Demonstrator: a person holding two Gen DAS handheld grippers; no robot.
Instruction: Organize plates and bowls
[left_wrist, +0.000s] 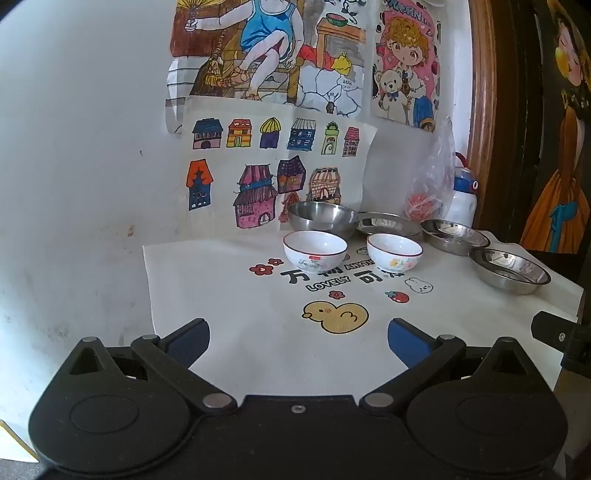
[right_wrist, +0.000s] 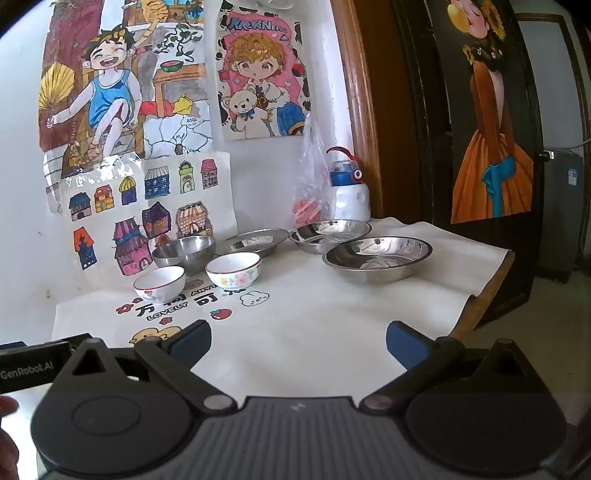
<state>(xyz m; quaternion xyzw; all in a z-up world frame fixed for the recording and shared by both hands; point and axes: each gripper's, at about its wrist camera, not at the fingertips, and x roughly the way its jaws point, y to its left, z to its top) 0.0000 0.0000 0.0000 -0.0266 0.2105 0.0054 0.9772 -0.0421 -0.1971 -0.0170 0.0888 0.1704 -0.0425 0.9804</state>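
On a white printed cloth (left_wrist: 229, 295) stand two white ceramic bowls, a left bowl (left_wrist: 314, 251) and a floral bowl (left_wrist: 394, 254). Behind them is a steel bowl (left_wrist: 322, 218) and a flat steel plate (left_wrist: 388, 224). Two deeper steel plates (left_wrist: 455, 236) (left_wrist: 509, 270) sit to the right. In the right wrist view these are the left white bowl (right_wrist: 159, 283), the floral bowl (right_wrist: 233, 270), the steel bowl (right_wrist: 184, 254), and the steel plates (right_wrist: 256, 240) (right_wrist: 330, 234) (right_wrist: 377, 258). My left gripper (left_wrist: 298, 341) and right gripper (right_wrist: 298, 341) are both open and empty, well short of the dishes.
A white and blue water bottle (right_wrist: 349, 192) and a plastic bag (right_wrist: 310, 184) stand at the back against the wall. Drawings hang on the wall (left_wrist: 92, 147). A wooden door frame (right_wrist: 362, 110) is at the right. The table's right edge (right_wrist: 487, 291) drops off.
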